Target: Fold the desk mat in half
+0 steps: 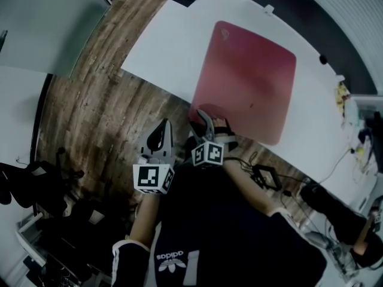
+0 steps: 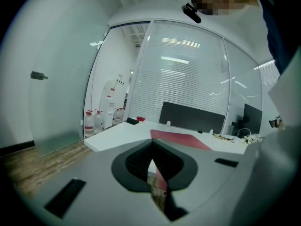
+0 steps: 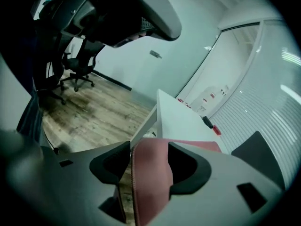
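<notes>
My right gripper (image 3: 143,163) has its jaws spread wide. The near edge of the desk mat (image 3: 151,178) runs up between them, lying against one pad, with a sliver of floor showing beside the other. So nothing is pinched yet. I judge I'm straddling that edge on purpose: the mat overhangs the table (image 3: 175,119) lip a little here, which gives the jaws a way under it.

My left gripper (image 2: 153,163) has its jaws drawn together to a thin slit, with nothing between them. It sits short of the table, beside and below the right one, and looks to be just waiting.

Beyond the right jaws the mat stretches away flat across the white table, one layer thick, rounded far corners down. The fold hasn't begun. Past the mat, a black item and a red one sit at the table's far end, clear of the fold path.
</notes>
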{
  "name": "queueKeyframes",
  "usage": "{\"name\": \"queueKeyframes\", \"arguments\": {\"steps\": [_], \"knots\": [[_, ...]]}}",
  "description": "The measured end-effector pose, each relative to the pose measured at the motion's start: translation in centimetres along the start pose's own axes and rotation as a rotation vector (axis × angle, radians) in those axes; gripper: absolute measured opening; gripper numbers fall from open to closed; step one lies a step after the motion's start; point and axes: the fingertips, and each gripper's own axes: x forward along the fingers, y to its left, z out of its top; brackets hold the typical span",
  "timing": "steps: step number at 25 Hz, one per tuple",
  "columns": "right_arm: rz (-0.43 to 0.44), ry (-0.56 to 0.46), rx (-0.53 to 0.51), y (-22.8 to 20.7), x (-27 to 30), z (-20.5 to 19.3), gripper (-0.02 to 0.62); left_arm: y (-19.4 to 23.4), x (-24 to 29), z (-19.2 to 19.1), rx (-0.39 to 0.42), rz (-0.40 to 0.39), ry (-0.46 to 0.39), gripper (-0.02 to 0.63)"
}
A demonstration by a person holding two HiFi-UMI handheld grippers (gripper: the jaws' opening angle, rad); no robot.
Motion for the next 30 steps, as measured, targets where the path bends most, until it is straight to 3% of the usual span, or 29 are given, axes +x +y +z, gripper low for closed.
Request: {"name": "queueKeyframes", "arguments": {"steps": [9,16,21,25,30], "knots": [[-0.051,0.066,-0.192,0.2,1.6,-1.0,0.247,0.3,0.4,0.0,-0.004,-0.006,0.008,0.003],[-0.072,-0.002,-0.111,-0.7,0.6,0.3,0.238,0.3,0.6,0.0,-0.007,-0.019,0.012,0.003],[-0.064,-0.044,-0.08,-0.5,-0.3,1.1,0.081,0.2,1.0,0.1,0.002,-0.039,0.009,0.003],[-0.096,-0.063,-0.025,-1.9,-0.9,1.7,0.028,-0.1,1.3,0.0,0.006,-0.057,0.008,0.003],[-0.125,-0.08,0.05,-3.9,-1.8,2.2,0.02,-0.5,1.4,0.3,0.004,-0.067,0.013,0.003]]}}
